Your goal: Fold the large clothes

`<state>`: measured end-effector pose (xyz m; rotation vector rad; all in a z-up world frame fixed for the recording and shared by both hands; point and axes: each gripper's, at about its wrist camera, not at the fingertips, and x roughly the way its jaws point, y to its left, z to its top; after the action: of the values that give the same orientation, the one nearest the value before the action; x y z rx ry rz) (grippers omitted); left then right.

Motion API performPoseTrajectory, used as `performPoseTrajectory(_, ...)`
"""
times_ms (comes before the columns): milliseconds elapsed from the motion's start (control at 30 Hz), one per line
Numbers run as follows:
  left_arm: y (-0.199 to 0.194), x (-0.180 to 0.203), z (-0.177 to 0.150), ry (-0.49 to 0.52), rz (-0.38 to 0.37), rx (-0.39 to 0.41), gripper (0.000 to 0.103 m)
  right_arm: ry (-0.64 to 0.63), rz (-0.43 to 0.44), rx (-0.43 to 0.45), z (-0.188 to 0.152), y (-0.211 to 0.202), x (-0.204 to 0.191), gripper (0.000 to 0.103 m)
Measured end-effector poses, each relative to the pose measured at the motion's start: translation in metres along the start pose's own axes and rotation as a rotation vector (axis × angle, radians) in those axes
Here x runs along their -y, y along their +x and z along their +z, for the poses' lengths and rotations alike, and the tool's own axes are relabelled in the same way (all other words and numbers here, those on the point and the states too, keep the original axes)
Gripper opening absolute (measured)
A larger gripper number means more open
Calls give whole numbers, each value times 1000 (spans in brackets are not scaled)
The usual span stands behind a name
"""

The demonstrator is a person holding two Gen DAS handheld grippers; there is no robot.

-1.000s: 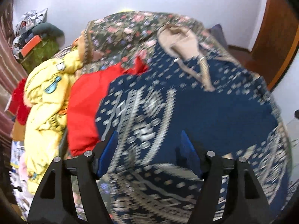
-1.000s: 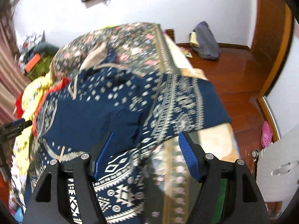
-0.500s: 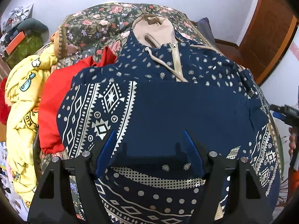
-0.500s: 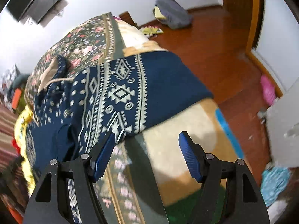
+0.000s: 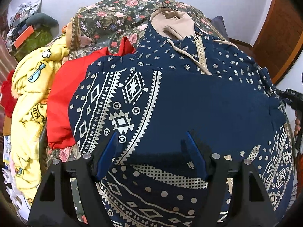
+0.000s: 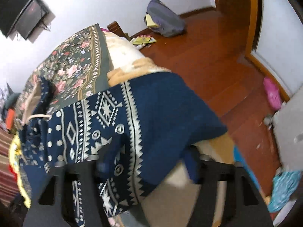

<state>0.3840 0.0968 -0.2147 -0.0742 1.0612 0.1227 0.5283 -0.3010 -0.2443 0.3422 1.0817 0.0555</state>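
- The navy patterned hoodie [image 5: 198, 102] lies spread on the bed, over a floral bedspread [image 5: 113, 19]; one sleeve hangs over the bed's edge [image 6: 161, 109].
- The left gripper [image 5: 151, 151] hovers above the hoodie, fingers spread, holding nothing.
- The right gripper [image 6: 147, 162] has just been closing on the sleeve; the blur hides whether it pinches.
- A red garment [image 5: 62, 94] and a yellow one [image 5: 28, 104] lie beside the hoodie.

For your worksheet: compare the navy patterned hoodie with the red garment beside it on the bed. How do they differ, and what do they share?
1. The navy hoodie carries white geometric prints; the red garment is plain.
2. The navy hoodie is spread wide across the bed; the red garment lies bunched at its side.
3. The navy hoodie shows in full, with tan hood lining and zip; the red garment is partly covered by it.

Both rest on the floral bedspread.
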Motion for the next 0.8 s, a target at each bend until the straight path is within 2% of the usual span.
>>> performPoseTrajectory(33, -1, 0, -1, 5, 5, 2, 72, -18, -22, 11, 2, -2, -2, 27)
performPoseTrajectory(67, -2, 0, -2, 8, 9, 4, 72, -28, -36, 23, 3, -5, -4, 11)
performPoseTrajectory(100, -3, 0, -2, 11, 11, 7, 72, -52, -56, 52, 4, -12, -7, 8)
performPoseTrajectory(333, -17, -4, -4, -5, -8, 28, 72, -236, -33, 274, 3, -89, -54, 8)
performPoseTrajectory(400, -21, -2, -6, -6, -15, 33, 72, -290, -4, 302, -1, -106, -69, 8)
performPoseTrajectory(533, -28, 0, -10, 3, -24, 45, 72, -425, 107, 338, -17, -136, -113, 8)
performPoseTrajectory(667, -33, 0, -13, 9, -33, 47, 72, -538, 209, 281, -39, -136, -153, 8)
performPoseTrajectory(800, -36, -2, -20, 20, -37, 44, 72, -595, 259, 136, -67, -108, -177, 8)
